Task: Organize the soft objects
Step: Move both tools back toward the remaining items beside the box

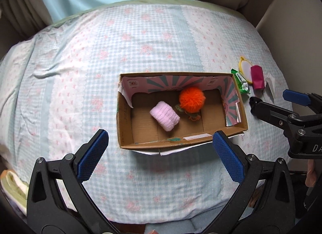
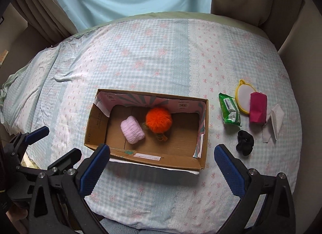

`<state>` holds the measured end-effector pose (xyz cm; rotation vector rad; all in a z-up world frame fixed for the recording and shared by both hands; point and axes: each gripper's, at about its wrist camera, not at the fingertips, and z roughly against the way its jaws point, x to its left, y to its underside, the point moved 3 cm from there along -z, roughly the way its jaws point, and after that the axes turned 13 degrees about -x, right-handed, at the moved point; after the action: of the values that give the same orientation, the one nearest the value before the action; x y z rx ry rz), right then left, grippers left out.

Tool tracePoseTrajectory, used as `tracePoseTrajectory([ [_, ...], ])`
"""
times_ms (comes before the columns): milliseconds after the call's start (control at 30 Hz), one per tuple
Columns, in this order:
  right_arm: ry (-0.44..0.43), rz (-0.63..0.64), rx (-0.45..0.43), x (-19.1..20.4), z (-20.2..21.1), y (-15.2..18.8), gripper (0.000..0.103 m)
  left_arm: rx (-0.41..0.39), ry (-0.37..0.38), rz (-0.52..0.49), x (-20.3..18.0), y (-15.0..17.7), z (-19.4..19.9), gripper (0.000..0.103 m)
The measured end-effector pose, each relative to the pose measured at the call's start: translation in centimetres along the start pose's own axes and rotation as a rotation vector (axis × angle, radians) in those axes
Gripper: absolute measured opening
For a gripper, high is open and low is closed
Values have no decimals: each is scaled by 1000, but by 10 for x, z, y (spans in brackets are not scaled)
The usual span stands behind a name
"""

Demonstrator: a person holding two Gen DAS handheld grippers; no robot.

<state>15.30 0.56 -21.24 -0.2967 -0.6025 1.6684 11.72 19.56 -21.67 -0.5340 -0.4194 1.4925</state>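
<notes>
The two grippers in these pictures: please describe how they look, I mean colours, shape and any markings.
Both the left gripper and the right gripper have black plastic frames with triangular cut-outs and silver pivot bolts. Their fingers carry blue pads with a fine knurled texture. White letters "DA" show on the right gripper's body in the left wrist view. No cables or sleeves show.

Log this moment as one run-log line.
left gripper: open, empty | right gripper: open, empty | cardboard box: pink roll, orange pom-pom inside | black scrunchie: on bed
</notes>
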Motion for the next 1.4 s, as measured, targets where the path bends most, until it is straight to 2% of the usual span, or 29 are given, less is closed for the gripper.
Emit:
tracePoseTrajectory([
  [300, 73, -49, -175, -28, 89, 0, 103, -188, -93, -8, -6, -28, 91, 103],
  [467, 143, -76, -269, -48, 130, 3, 103, -262, -63, -21, -23, -39, 123, 103],
  [667, 238, -157, -341, -88, 167, 14, 103, -315, 11, -58, -60, -49, 141, 103],
  [800, 269, -211, -347, -126, 177, 26, 103, -324, 40, -96, -98, -53, 138, 103],
  [933, 264, -231, -335, -166, 174, 32, 103, -315, 61, -98, -138, -55, 127, 103],
  [1133, 208, -232, -303, -229, 158, 26, 103, -278, 52, -28, -197, -55, 98, 103],
  [1400, 167, -261, -262, -302, 111, 14, 103, -205, 32, 53, -260, -56, 32, 103],
])
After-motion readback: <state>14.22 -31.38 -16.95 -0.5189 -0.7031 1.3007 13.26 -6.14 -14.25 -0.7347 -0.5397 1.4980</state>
